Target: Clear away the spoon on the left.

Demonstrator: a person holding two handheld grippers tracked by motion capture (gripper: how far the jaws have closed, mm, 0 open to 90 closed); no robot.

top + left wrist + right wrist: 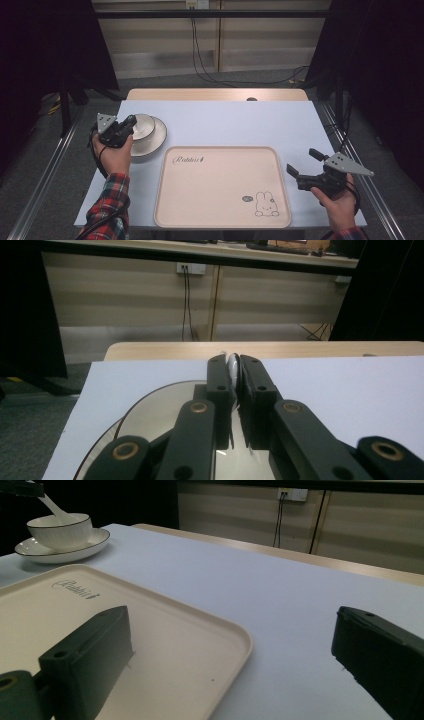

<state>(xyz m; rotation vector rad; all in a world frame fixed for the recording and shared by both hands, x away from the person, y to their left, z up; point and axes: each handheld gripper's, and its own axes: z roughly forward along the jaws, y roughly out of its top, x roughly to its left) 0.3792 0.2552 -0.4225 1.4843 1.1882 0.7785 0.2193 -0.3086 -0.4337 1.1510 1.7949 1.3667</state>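
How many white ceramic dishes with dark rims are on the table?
2. A white ceramic bowl with a dark rim sits on a white ceramic saucer at the table's left, beyond the beige tray. The left gripper is shut on a white spoon handle over the bowl.

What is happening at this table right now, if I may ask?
A person holds a gripper in each hand. The left gripper is shut on the handle of a white spoon standing in the bowl on a saucer. The right gripper waits open beside the empty tray.
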